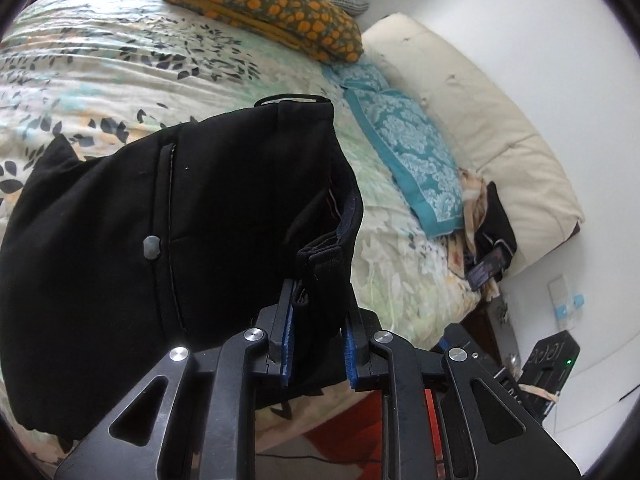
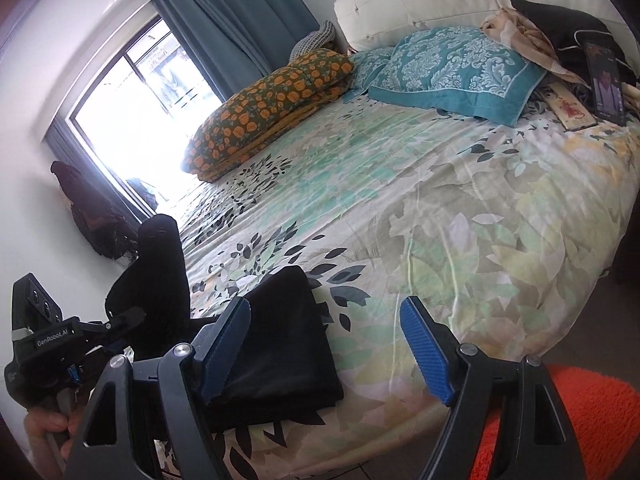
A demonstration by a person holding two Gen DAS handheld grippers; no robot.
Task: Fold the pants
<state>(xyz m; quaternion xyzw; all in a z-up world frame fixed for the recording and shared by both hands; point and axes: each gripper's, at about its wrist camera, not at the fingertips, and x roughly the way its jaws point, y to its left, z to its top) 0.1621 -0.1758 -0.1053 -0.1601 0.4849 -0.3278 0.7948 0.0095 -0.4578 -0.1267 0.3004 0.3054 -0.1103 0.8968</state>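
- Two grippers, only one busy: my left gripper (image 1: pixel 320 344) has its fingers pinching the black pants (image 1: pixel 168 248) at the waistband, with the bunched band sitting right between the blue pads.
- Rest of the pants hangs and drapes off to the left of those fingers, lifted over the floral bed (image 1: pixel 120 64). Back pocket and its button face my left camera.
- My right gripper (image 2: pixel 324 344) has its fingers spread wide with nothing between them. A folded part of the pants lies on the bed under and just past its left finger (image 2: pixel 224 340).
- I'd guess the step is carrying the waist end over to lay it on the part already down.
- To do it well I'd keep the left pinch firm. A thick waistband wad can slip if I ease off.
- I'd bring the held edge down square over the lower layer, so edges line up rather than skew.
- Right fingers could press the lower layer so it doesn't drag along.
- Risk as I see it: the hanging part bunching underneath and leaving a lumpy fold.
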